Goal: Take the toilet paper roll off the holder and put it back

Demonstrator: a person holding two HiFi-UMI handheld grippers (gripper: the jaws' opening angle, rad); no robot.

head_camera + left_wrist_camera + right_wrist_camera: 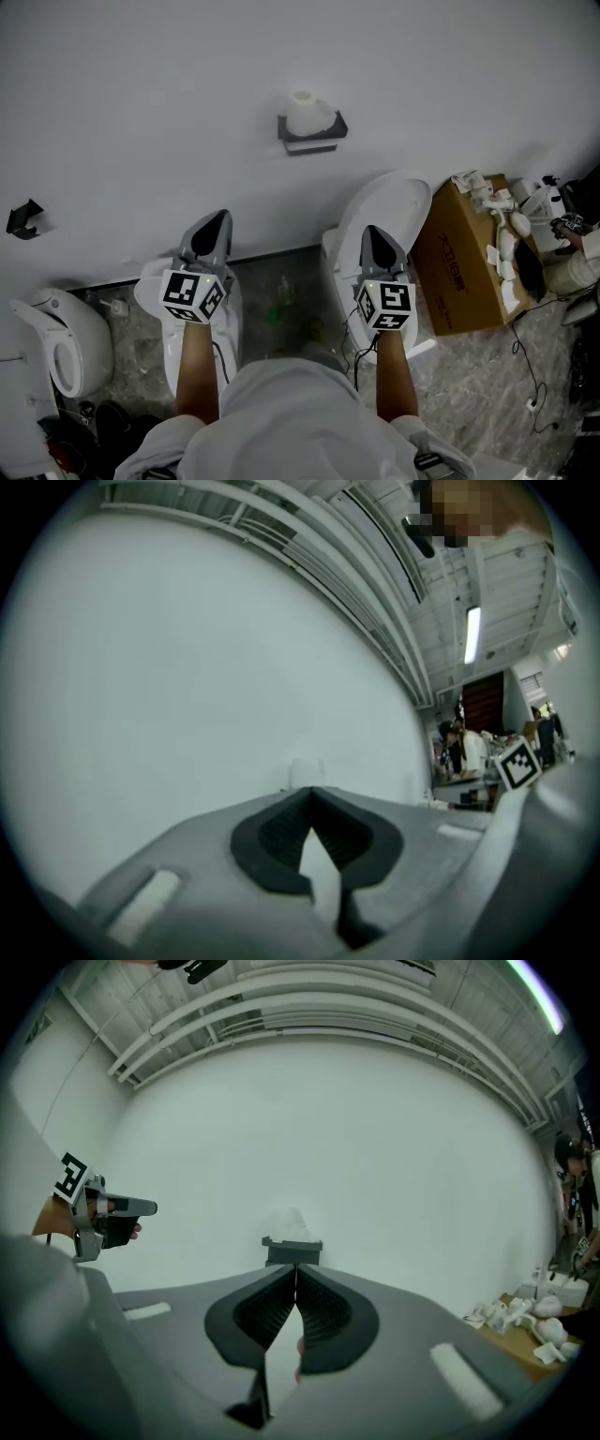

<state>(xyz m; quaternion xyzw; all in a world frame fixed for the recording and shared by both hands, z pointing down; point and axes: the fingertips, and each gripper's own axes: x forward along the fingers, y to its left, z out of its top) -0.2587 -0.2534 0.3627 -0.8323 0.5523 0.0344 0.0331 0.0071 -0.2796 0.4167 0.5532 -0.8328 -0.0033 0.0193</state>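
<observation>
The toilet paper roll (307, 111) sits on the dark holder (314, 133) fixed to the white wall (141, 112), at twelve o'clock from the person; it seems to stand on end, core hole facing up, its long axis vertical (the right gripper view shows only a pale lump above the shelf). The left gripper (222, 217), at seven o'clock of the roll, and the right gripper (368, 230), at five o'clock, both point level at the wall, jaws pressed together on nothing; probably held shut because the roll is well apart and no grasp is due yet.
</observation>
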